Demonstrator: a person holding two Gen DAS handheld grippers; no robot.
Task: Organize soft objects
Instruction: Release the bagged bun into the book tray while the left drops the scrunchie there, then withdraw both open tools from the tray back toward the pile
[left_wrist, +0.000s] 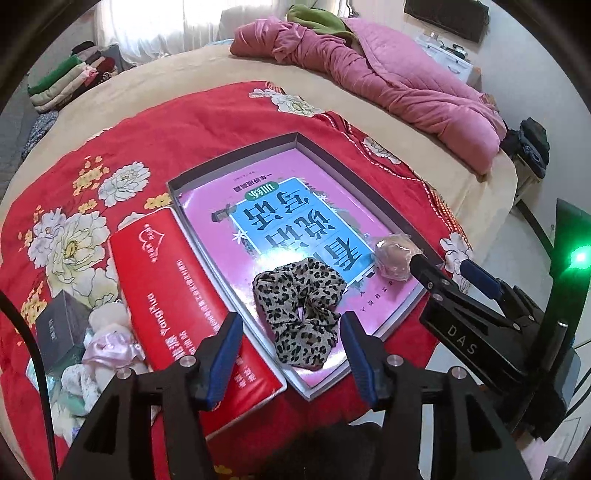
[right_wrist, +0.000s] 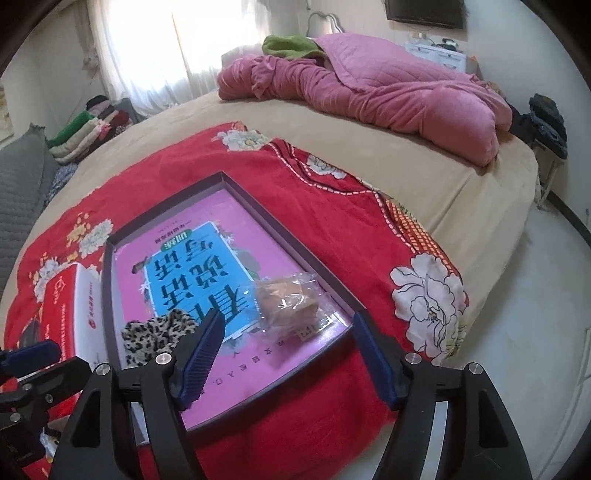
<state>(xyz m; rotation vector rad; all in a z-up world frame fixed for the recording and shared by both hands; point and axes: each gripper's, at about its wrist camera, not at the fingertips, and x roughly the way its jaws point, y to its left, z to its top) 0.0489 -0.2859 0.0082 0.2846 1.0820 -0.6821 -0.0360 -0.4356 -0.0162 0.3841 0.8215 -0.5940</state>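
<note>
A shallow grey tray (left_wrist: 236, 158) (right_wrist: 166, 201) with a pink book inside lies on a red floral cloth. A leopard-print scrunchie (left_wrist: 301, 306) (right_wrist: 157, 336) lies at the tray's near end. A plastic-wrapped bun (left_wrist: 393, 258) (right_wrist: 288, 301) lies at the tray's near right corner. My left gripper (left_wrist: 291, 328) is open, its jaws on either side of the scrunchie, not holding it. My right gripper (right_wrist: 288, 326) (left_wrist: 443, 264) is open just before the bun, empty.
A red tissue pack (left_wrist: 184, 295) (right_wrist: 70, 310) lies left of the tray. Several soft items and a dark box (left_wrist: 62, 325) sit at the far left. A pink quilt (right_wrist: 388, 88) lies across the beige bed. Folded clothes (left_wrist: 66, 85) are stacked beyond. The floor (right_wrist: 517, 295) is to the right.
</note>
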